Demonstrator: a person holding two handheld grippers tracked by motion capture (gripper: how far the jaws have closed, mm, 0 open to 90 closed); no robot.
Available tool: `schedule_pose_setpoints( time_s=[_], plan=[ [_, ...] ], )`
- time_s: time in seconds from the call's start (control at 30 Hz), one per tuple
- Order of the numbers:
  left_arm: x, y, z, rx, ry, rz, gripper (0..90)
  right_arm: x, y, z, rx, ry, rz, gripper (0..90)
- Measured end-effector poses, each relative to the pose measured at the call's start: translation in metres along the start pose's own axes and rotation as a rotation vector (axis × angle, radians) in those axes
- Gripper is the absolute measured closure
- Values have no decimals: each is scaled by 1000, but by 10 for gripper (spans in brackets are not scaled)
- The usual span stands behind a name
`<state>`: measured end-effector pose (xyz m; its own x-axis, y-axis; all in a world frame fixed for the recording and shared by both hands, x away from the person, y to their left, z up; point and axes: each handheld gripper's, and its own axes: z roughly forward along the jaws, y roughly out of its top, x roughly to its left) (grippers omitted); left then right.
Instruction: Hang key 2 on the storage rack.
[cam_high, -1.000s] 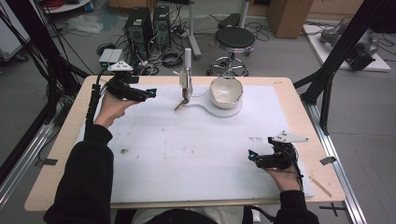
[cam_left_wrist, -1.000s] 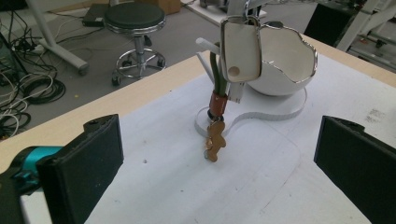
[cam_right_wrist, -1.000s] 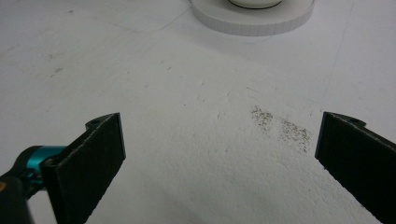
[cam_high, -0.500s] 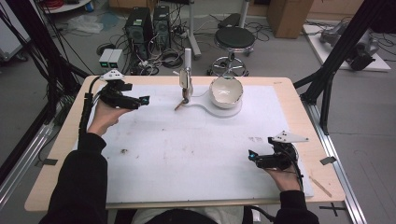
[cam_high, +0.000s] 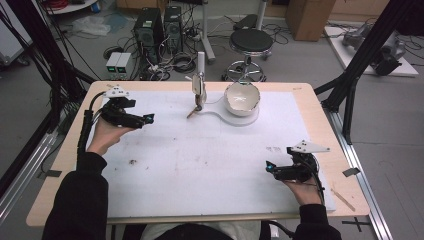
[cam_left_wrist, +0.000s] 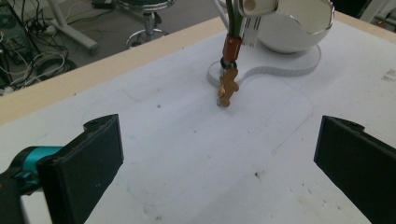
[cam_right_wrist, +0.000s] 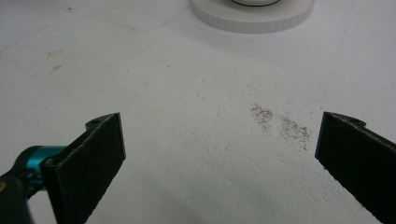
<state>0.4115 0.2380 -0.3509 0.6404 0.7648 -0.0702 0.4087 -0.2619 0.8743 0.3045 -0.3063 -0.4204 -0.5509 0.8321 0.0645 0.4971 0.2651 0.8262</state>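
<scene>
From the high view, nothing is in hand yet: the left gripper (cam_high: 131, 118) hovers over the far left of the white table (cam_high: 200, 170) with its jaws spread and empty, aimed toward the small brown-tipped tool (cam_high: 196, 102) hanging from a stand beside the white bowl (cam_high: 242, 98). The right gripper (cam_high: 282, 171) rests near the front right edge, jaws apart too. I judge the work is barely begun; the reach and the grasp are both left to do. Bare board lies between the left gripper and the tool.

In the left gripper view, the tool (cam_left_wrist: 228, 84) hangs ahead between the wide jaws, its tip just touching the board, the bowl (cam_left_wrist: 299, 28) close behind.

In the right gripper view, the jaws stand wide over bare board, with the bowl's white base (cam_right_wrist: 254, 16) well ahead.
</scene>
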Motion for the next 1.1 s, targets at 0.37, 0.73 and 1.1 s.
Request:
schedule_pose_setpoints(
  time_s=[0.37,0.73,1.1],
  plan=[
    [-5,-26,-14,5,15,-22,18,0,0,0,1,-1,-5,6],
    [-14,-47,-29,42,36,4,18,0,0,0,0,-3,-4,6],
    [-23,-68,-43,33,35,4,18,1,-2,1,14,-10,-16,6]
  ],
)
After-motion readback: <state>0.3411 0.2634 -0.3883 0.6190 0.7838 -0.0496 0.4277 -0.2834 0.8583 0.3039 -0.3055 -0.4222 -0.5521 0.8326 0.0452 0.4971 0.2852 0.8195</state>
